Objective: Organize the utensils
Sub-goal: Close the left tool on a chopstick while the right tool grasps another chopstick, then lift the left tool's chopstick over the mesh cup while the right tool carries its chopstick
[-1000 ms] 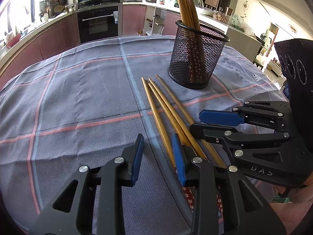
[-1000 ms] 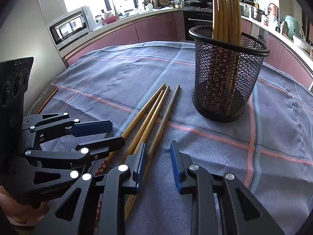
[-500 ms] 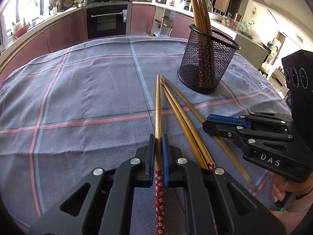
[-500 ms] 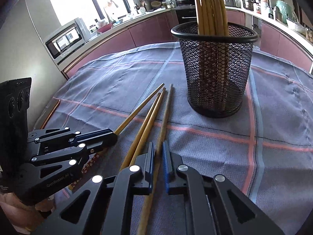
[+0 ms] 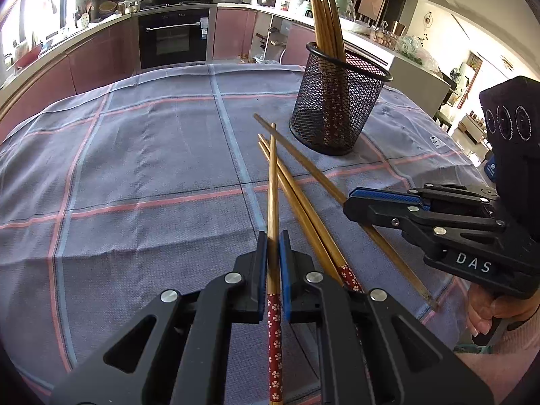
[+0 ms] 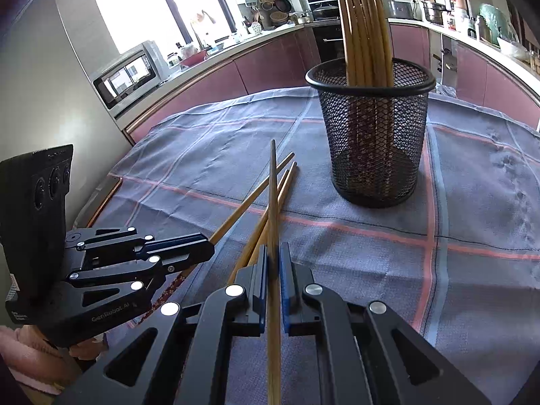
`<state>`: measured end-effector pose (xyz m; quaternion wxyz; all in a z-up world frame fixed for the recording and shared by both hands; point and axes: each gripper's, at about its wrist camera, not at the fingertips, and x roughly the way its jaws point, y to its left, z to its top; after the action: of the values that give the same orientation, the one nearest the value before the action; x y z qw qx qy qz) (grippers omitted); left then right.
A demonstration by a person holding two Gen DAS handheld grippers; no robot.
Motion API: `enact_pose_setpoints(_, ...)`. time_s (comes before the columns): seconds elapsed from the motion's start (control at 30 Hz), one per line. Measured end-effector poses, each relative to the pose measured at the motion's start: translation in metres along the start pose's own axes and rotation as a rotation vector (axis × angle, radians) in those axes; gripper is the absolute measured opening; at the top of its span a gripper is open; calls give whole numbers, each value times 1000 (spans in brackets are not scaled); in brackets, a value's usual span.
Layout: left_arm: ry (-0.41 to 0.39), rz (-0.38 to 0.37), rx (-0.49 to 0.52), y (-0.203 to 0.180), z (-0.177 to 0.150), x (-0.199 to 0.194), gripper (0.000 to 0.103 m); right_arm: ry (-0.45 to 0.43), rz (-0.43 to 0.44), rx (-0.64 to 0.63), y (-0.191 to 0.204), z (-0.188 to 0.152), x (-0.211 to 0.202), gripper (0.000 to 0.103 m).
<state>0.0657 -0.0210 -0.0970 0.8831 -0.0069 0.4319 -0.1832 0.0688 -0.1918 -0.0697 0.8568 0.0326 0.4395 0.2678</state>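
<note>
Left tool (image 5: 273,253) clamped tight on one chopstick (image 5: 272,185), pads pressed against its wooden shaft just above the red flowered handle. Right tool (image 6: 274,263) likewise closed on a second chopstick (image 6: 273,209), tip raised off the cloth and pointing away from the camera. Two loose chopsticks (image 5: 303,209) lying side by side on the checked tablecloth (image 5: 152,155) between both tools. Mesh holder (image 6: 373,141) upright on the desk just beyond, several chopsticks standing inside.
</note>
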Motion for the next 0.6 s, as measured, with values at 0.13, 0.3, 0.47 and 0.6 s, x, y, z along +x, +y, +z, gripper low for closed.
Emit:
enact_pose_setpoints(0.13, 21, -7, 11, -1, -1, 4, 8, 41, -6, -21, 3, -1, 9, 7)
enact_pose_setpoints(0.3, 25, -3, 10, 2, 4, 9, 9, 49, -25, -35, 4, 1, 15, 11)
enact_pose_setpoints(0.47, 32, -1, 28, 2, 13, 18, 11, 54, -33, -43, 3, 5, 21, 10)
enact_pose_setpoints(0.6, 35, 3, 43, 0, 21, 25, 12, 54, -43, -58, 5, 7, 24, 10)
